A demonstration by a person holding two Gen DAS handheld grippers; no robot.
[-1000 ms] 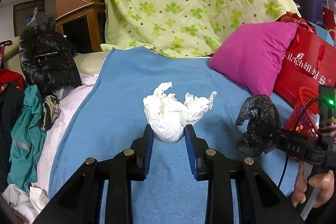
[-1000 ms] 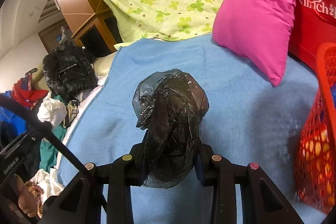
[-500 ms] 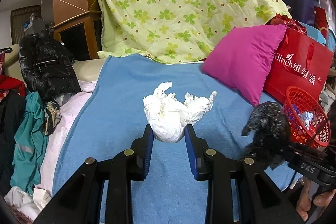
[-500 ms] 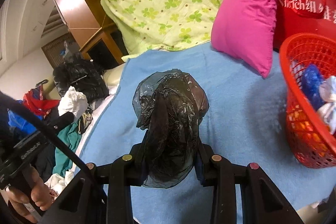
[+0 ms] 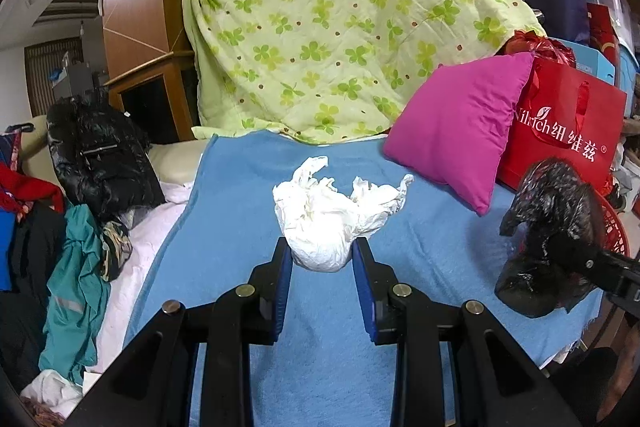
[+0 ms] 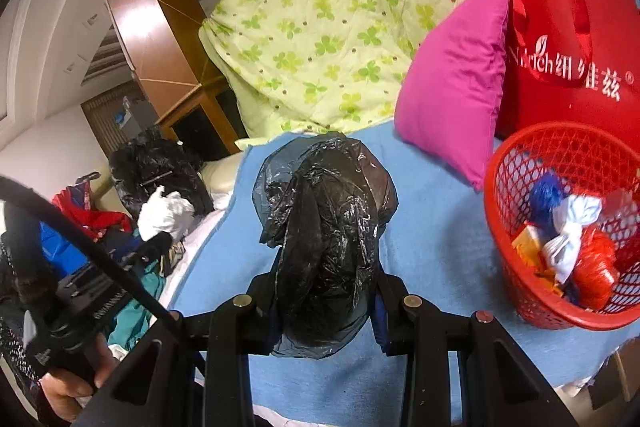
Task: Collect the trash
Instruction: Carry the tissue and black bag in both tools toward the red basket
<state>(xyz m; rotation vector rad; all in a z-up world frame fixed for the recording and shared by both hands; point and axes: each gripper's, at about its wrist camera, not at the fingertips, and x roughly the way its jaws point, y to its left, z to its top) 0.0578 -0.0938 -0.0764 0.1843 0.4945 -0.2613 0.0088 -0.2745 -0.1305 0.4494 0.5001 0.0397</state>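
Left gripper [image 5: 322, 259]: jaws pinched on the crumpled white tissue wad [image 5: 332, 215], which bulges out above and ahead of the blue pads
Tissue wad position: held clear above the blue blanket [image 5: 240, 219], roughly over its middle
Right gripper [image 6: 326, 287]: jaws clamped on the crumpled black plastic bag [image 6: 326, 223]; the bag fills the gap and hangs below the pads
Black bag position: above the blanket, just left of the red mesh basket [image 6: 516, 163]
Basket contents: blue, white, orange and red scraps, loosely piled
Basket position: on the blanket's right edge, in front of the red paper bag [image 6: 568, 39]
Magenta pillow [image 5: 456, 123]: leaning against the red bag, beside the green clover quilt [image 5: 340, 27]
Left side of the bed: black jacket [image 5: 100, 159] and assorted clothes in a heap
Person: a hand [image 6: 72, 387] grips the left tool's handle, low in the right wrist view
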